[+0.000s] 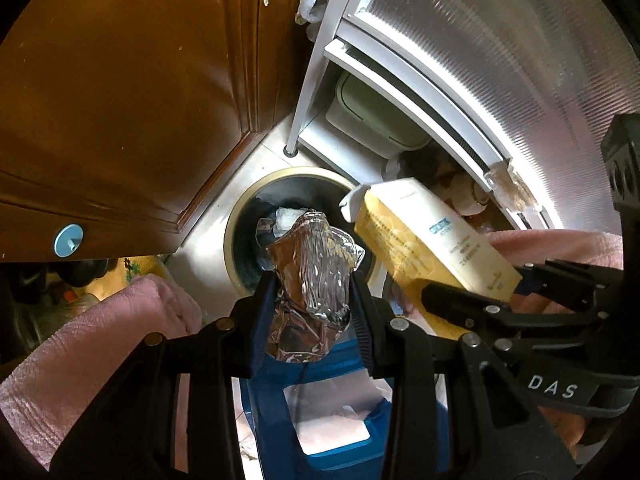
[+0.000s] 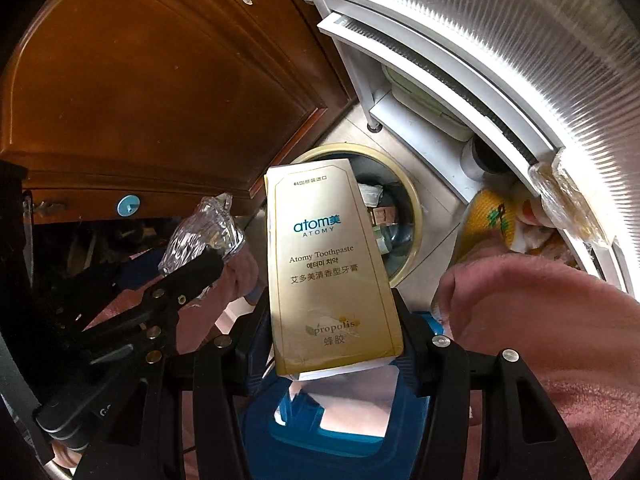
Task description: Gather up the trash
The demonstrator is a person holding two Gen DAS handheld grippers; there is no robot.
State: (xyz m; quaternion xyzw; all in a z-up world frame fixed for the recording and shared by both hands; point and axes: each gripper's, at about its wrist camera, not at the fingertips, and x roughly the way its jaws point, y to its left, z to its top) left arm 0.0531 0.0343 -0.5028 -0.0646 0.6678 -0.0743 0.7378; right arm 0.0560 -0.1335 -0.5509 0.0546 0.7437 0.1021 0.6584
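A round trash bin with a tan rim (image 1: 240,216) (image 2: 416,208) stands on the tiled floor below both grippers, with a dark liner and some rubbish inside. My left gripper (image 1: 312,284) (image 2: 192,258) is shut on a crumpled silvery wrapper (image 1: 316,248) (image 2: 204,228), which hangs right over the bin's mouth. My right gripper (image 2: 332,300) (image 1: 500,284) is shut on a gold Atomy toothpaste box (image 2: 320,240) (image 1: 432,236). The box stands lengthwise between the pads, and its far end reaches over the bin's rim. Both grippers point steeply down, side by side.
A brown wooden cabinet door (image 1: 120,100) closes off the left. A white rack leg (image 1: 304,92) and a ribbed translucent panel (image 1: 500,40) stand behind and to the right of the bin. Pink sleeves (image 1: 120,320) (image 2: 540,320) flank the grippers. A yellow slipper (image 2: 492,216) lies by the panel.
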